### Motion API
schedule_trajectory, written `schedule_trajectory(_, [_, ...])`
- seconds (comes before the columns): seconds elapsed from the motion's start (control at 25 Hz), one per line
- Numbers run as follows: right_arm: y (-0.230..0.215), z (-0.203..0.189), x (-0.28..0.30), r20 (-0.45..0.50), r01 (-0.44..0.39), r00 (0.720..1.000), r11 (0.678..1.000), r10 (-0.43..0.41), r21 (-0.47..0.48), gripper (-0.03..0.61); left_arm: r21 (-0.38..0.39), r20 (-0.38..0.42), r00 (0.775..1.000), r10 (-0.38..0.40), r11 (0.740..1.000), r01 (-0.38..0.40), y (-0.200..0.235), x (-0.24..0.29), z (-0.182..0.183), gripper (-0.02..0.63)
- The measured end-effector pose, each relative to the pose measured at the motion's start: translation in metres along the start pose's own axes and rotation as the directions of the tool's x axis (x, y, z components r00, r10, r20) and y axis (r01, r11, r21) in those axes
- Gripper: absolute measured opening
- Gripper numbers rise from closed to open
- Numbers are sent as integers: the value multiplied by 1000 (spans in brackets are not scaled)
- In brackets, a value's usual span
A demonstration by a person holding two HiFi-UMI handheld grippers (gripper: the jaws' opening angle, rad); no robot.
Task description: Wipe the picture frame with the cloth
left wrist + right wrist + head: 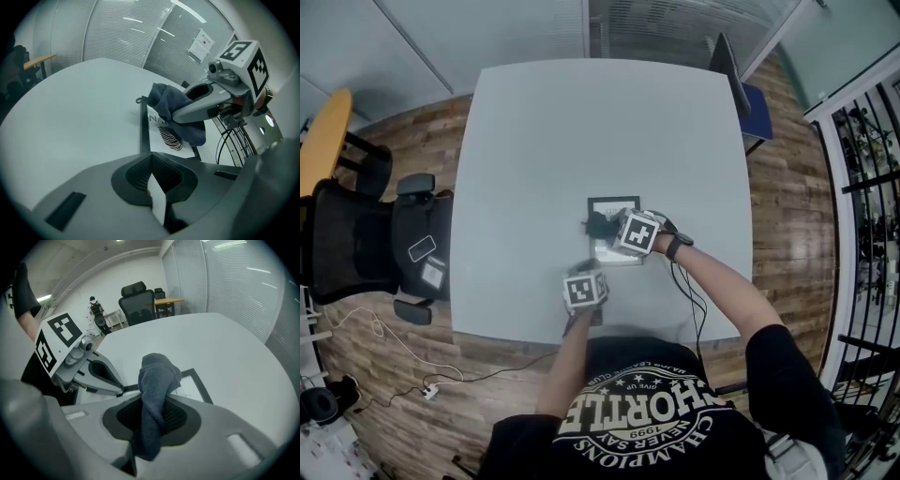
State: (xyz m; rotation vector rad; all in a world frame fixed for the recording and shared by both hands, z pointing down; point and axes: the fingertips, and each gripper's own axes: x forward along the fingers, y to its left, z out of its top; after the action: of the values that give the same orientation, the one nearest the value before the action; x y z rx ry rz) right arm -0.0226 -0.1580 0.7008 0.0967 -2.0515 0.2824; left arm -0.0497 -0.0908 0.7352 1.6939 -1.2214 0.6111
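- Hidden behind the left gripper (151,159): the near end of the black-rimmed rectangular picture frame (143,126); jaws pressed together there on a thin pale sliver, seemingly that frame's edge.
- Covered by the dark blue-grey cloth (157,376): much of the frame's face, with only one corner showing at 3 o'clock of the cloth in the right gripper view.
- Right gripper (157,405): pinching the cloth, folds bunched past the tips and down on the frame, touching it as far as can be told.
- In the head view, both pairs of jaws lost beneath the marker cubes.
- Frame lying flat on the pale grey square table (534,131), a little toward 5 o'clock from its centre, closest to the 6 o'clock edge.
- Bare tabletop toward 9, 12 and 3 o'clock of the frame.
- Beyond the edges: black office chair (356,239) at 9 o'clock, dark chair with a blue seat (742,98) at 1 o'clock, both on wooden floor (792,216).
- Inside the frame: a white print with a black striped oval (169,138) and lettering cut off by the cloth.
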Motion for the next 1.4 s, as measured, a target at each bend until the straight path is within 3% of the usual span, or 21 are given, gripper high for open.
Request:
schedule_trajectory(0.16, [17, 21, 21, -15, -43, 999, 997, 42, -57, 86, 2, -8, 1000, -10, 1000, 10, 1, -1, -1, 6])
schedule_trajectory(0.44, [30, 20, 40, -28, -60, 998, 991, 57, -120, 87, 17, -15, 1000, -23, 1000, 23, 1, -2, -1, 6])
schedule_trajectory(0.96, [5, -49, 9, -52, -2, 999, 1000, 1, -12, 89, 65, -32, 999, -26, 997, 28, 3, 1, -1, 6])
schedule_trajectory(1.16, [2, -74, -11, -117, 16, 993, 999, -21, -39, 89, 57, -30, 999, -27, 998, 29, -1, -1, -2, 5])
schedule_trajectory(1.28, [-2, -75, -20, -87, 33, 996, 999, -34, -10, 89, 54, -24, 999, -27, 998, 28, -1, -3, -1, 6])
schedule_trajectory(1.4, [-5, -83, -20, -117, 37, 993, 999, -36, 7, 89, 48, -20, 999, -27, 998, 28, 0, -3, 0, 6])
